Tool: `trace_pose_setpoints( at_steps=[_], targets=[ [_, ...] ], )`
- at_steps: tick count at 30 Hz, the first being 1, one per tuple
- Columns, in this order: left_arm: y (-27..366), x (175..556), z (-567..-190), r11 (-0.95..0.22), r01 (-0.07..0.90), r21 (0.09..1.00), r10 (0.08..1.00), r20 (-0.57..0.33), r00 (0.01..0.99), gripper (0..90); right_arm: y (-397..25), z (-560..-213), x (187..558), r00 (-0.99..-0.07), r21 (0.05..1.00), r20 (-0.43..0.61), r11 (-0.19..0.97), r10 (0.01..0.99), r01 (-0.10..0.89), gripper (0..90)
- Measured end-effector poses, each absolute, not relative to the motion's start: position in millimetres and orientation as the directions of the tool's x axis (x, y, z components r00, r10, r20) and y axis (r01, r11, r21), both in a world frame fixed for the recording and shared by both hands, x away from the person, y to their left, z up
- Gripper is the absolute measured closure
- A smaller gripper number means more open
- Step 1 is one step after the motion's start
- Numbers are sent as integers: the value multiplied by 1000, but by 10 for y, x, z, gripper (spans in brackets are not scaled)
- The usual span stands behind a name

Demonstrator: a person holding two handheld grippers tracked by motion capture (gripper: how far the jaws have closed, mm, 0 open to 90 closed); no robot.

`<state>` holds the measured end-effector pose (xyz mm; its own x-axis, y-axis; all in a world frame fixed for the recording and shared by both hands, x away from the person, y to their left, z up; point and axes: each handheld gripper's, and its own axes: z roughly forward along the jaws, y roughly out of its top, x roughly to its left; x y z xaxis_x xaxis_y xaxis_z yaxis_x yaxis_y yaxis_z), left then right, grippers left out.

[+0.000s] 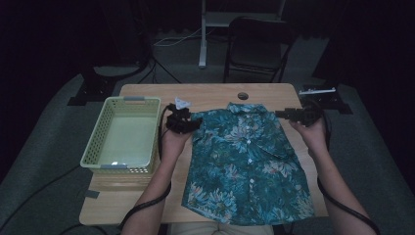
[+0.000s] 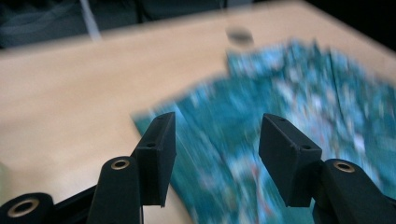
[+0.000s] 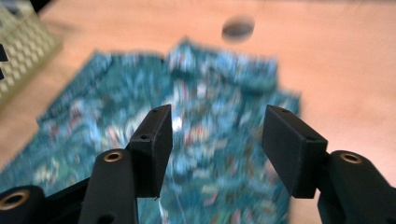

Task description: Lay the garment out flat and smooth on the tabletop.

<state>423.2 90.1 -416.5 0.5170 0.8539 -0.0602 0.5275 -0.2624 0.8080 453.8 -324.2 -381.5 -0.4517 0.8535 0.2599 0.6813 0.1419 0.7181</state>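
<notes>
The shirt (image 1: pixel 247 164) lies flat, front up and buttoned, on the tabletop (image 1: pixel 147 191), collar toward the far edge and hem at the near edge. A basket (image 1: pixel 122 134) stands just beside it on the left and looks empty.

The left gripper (image 1: pixel 188 122) sits at the shirt's left shoulder; in the left gripper view (image 2: pixel 215 158) its jaws stand wide apart with the sleeve edge below the gap, holding nothing. The right gripper (image 1: pixel 288 115) sits at the right shoulder; in the right gripper view (image 3: pixel 217 154) its jaws are equally wide and empty, aimed across the upper chest.

Step in hand, as judged: take hold of both shoulders, probably to begin folding.

Procedure:
1. Lower each gripper until one jaw can slide under the cloth edge; a grip from above alone may pinch only the top layer.
2. Grip at matching points on both shoulders so the cloth lifts evenly.
3. Close fully before lifting; thin fabric slips from a loose grip.
4. Keep the left gripper's cable off the basket rim.

Count: one shirt, one basket, two grippers, one round hole (image 1: pixel 242 96) in the tabletop beyond the collar.
</notes>
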Motion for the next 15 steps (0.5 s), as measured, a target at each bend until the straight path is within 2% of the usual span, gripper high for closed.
trace_pose_setpoints(
  at_steps=[6, 12, 15],
  targets=[
    [745, 4044, -4524, -385, 562, 732, 796, -45, 604, 473, -3184, -4303, 4437, -448, 638, 277, 185, 850, 747, 415],
    [683, 3953, -4681, -449, 570, 689, 774, -19, 633, 473, -3153, -4639, 4322, -442, 587, 175, 268, 880, 764, 400],
    [670, 3930, -4729, -469, 571, 674, 770, -6, 638, 473, -3122, -4679, 4292, -472, 610, 96, 324, 876, 723, 389]
  ],
)
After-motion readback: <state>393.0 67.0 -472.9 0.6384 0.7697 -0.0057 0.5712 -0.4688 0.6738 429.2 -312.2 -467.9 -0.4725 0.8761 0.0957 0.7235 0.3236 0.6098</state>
